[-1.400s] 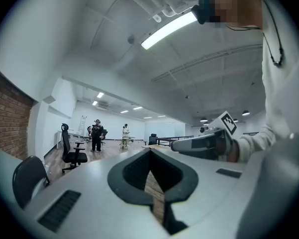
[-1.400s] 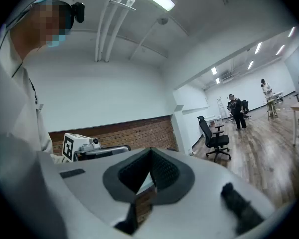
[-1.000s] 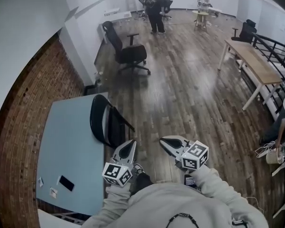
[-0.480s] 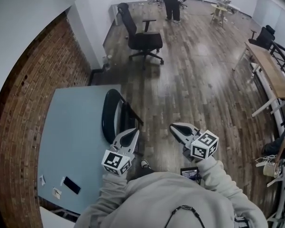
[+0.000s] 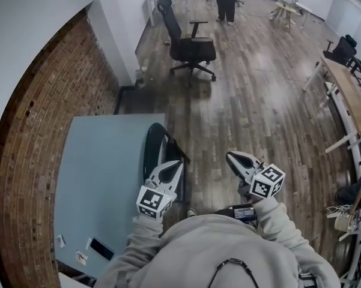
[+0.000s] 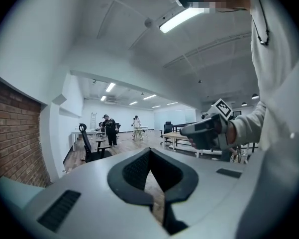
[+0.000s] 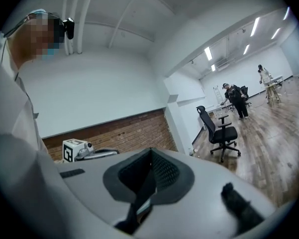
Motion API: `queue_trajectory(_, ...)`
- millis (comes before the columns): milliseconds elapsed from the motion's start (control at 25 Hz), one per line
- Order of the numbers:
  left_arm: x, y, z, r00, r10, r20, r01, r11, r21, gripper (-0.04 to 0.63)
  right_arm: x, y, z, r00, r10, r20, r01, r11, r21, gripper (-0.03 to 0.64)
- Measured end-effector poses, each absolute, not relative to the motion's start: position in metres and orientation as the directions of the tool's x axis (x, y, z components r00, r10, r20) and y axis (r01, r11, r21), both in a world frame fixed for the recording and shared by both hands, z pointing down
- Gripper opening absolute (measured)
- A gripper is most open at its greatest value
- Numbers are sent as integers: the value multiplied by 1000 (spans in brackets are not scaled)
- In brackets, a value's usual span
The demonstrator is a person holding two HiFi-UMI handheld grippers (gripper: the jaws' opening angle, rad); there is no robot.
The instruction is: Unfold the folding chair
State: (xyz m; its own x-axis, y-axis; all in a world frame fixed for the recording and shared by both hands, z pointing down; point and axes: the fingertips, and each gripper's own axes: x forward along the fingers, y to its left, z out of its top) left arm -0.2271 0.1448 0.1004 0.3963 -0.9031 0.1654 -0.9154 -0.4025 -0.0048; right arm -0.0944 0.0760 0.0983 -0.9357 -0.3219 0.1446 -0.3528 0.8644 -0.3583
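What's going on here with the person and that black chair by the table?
A person with a gripper in each hand is standing over a black folding chair, which stands folded flat beside the light blue table. The left gripper and the right gripper are both shut and hold nothing. The chair has not been gripped or unfolded yet.

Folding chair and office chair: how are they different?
The folding chair is folded flat, while the office chair stands open with its seat ready. The folding chair is right beside the table, but the office chair stands alone farther off on the floor. The office chair has armrests and a star-shaped foot, and the folding chair shows only a thin frame. Both are black.
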Motion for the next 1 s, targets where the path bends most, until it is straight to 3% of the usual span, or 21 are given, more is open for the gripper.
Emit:
queue_trajectory(200, -235, 122, 93, 377, -913, 153, -925, -378, 26, 5, -109, 41, 69, -935, -345, 89, -354, 873, -336, 8)
queue_trajectory(600, -272, 97, 108, 329, -928, 176, -944, -321, 73, 5, -138, 9, 103, -940, -302, 161, -342, 856, -389, 8)
queue_trajectory(1000, -351, 90, 191, 205, -888, 412, -979, -181, 96, 5, -240, -9, 217, -936, -178, 303, -315, 808, -498, 8)
